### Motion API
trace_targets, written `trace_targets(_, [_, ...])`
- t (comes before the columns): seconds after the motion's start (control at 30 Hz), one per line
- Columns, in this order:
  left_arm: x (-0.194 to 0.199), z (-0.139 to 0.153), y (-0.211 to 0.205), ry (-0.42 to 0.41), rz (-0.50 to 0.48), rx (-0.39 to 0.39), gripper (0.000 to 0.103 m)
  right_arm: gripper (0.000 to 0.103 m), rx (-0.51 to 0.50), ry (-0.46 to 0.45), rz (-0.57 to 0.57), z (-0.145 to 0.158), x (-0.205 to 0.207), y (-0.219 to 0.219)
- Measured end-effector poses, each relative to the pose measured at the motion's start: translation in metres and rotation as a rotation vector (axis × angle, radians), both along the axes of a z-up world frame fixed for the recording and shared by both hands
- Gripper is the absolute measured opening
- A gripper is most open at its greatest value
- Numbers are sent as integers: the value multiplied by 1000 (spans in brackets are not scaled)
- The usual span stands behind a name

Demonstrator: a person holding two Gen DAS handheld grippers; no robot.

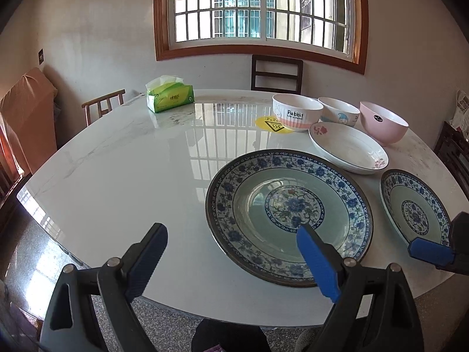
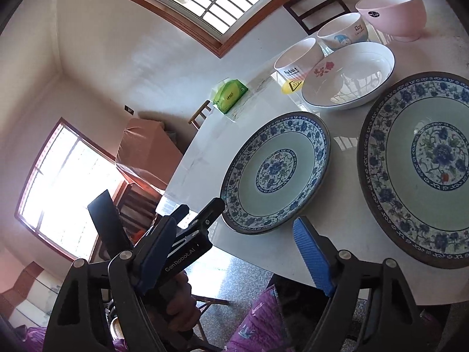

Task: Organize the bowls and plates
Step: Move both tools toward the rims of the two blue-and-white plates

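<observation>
There are three plates: one big blue flower plate [image 1: 288,217], one small blue flower plate [image 1: 414,205], and one white plate [image 1: 348,146] farther past the fingers. There are three bowls: a rabbit bowl [image 1: 297,116], a blue picture bowl [image 1: 338,111] and a pink bowl [image 1: 382,121]. There is one green tissue pack [image 1: 170,96].

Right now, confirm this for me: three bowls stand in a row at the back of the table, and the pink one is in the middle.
Not quite. Three bowls do stand in a row, but the pink bowl is at the right end. The middle one is the white bowl with the blue cartoon, beside the Rabbit bowl. The left wrist view shows it.
</observation>
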State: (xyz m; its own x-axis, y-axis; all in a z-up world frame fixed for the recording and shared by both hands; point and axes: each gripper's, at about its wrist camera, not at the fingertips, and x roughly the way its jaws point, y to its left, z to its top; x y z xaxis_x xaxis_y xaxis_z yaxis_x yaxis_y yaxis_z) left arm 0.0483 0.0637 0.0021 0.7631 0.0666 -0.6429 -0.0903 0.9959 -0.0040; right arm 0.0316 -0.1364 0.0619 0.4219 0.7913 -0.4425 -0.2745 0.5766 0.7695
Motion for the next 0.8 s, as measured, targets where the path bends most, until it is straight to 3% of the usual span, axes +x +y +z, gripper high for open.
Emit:
trace_targets(0.2, [17,-5,9,32,-2,-27,92,78,57,65,16,-10,18,1])
trace_targets(0.4, [36,-8,24,71,4,-85,92,78,41,109,-17,-22,35,-2])
trace_targets(0.53, [48,-13,30,102,-7,-121,92,71,22,130,-40,-27,46,-3])
trace_targets(0.8, [67,-23,39,165,-18,-181,88,70,-92,171,-73,-25,57,12])
